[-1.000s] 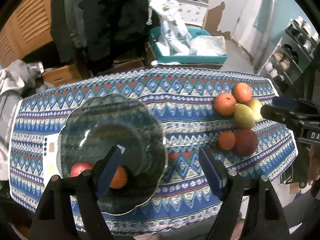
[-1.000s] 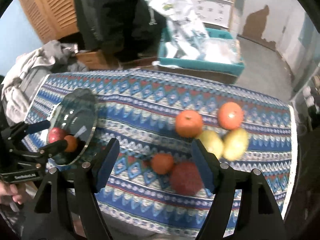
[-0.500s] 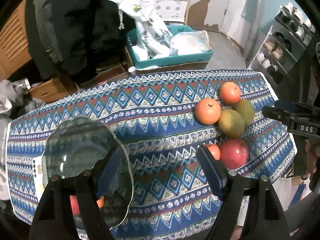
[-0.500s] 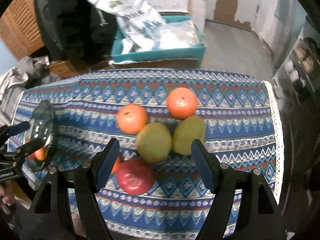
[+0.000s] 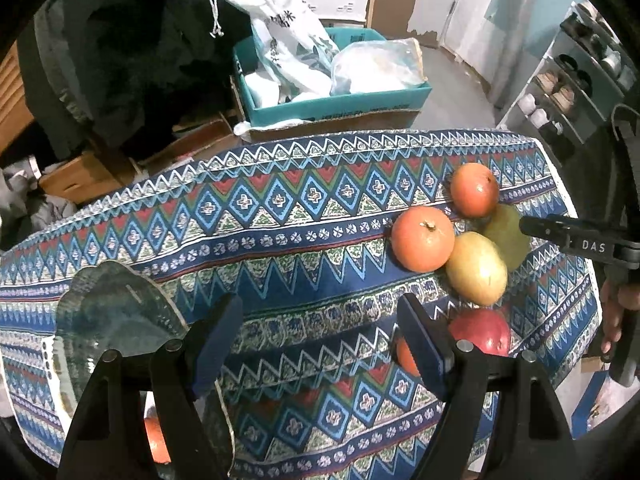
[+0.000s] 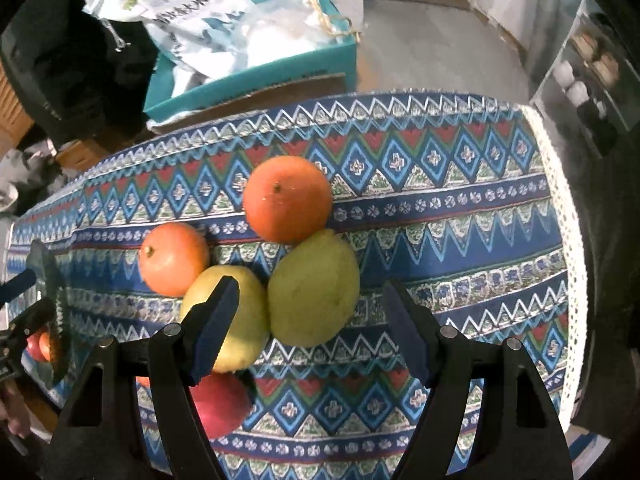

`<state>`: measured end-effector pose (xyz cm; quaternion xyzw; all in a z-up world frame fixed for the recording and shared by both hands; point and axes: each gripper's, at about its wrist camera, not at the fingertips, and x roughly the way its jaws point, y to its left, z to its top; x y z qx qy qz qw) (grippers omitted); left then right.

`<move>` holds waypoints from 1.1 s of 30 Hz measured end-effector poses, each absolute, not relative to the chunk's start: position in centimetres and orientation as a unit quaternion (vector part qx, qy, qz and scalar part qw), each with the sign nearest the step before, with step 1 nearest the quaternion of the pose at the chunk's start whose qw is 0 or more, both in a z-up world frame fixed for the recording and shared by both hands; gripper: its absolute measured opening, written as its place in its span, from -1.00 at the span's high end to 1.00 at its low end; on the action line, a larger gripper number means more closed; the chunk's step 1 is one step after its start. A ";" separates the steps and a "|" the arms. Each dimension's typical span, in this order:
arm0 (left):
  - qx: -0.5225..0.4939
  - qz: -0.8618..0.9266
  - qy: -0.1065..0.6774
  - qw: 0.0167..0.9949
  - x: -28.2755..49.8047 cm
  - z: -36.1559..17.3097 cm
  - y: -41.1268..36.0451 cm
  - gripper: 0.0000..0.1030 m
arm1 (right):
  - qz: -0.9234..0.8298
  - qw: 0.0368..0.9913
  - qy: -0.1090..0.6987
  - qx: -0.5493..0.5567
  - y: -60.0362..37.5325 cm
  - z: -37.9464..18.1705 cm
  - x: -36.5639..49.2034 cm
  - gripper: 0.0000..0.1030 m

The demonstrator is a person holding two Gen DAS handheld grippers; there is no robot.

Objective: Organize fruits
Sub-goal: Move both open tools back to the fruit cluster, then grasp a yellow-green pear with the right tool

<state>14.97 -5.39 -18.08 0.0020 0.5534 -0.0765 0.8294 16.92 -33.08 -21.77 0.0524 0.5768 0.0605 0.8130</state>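
I've swung my right gripper (image 6: 310, 322), released and empty, from the glass plate (image 5: 116, 316) over the green pear (image 6: 314, 288), probably next.

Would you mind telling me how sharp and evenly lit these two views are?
Left wrist: fairly sharp, fisheye bends the tablecloth, glass plate shows faint reflections. Right wrist: slightly soft, bags in the box smeared, oranges crisp enough; corners dark in both.

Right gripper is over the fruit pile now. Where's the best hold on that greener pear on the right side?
Grip the green pear across its broad middle, coming from above with the open right gripper. Its right flank is free cloth; its left flank lies against the yellow pear and its top against the orange, so one finger must wedge between the pears.
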 end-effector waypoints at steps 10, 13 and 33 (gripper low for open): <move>-0.018 -0.074 0.573 0.816 17.1 -20.3 -5.7 -0.57 | 0.058 0.789 0.605 0.086 -33.4 -25.1 19.1 -0.45; -0.029 -0.078 0.581 0.810 17.4 -20.8 -5.8 -0.57 | 0.056 0.783 0.614 0.088 -32.9 -26.0 19.3 -0.45; -0.013 -0.140 0.604 0.784 14.2 -22.8 -10.1 -0.59 | 0.049 0.805 0.588 0.065 -33.9 -23.8 15.8 -0.25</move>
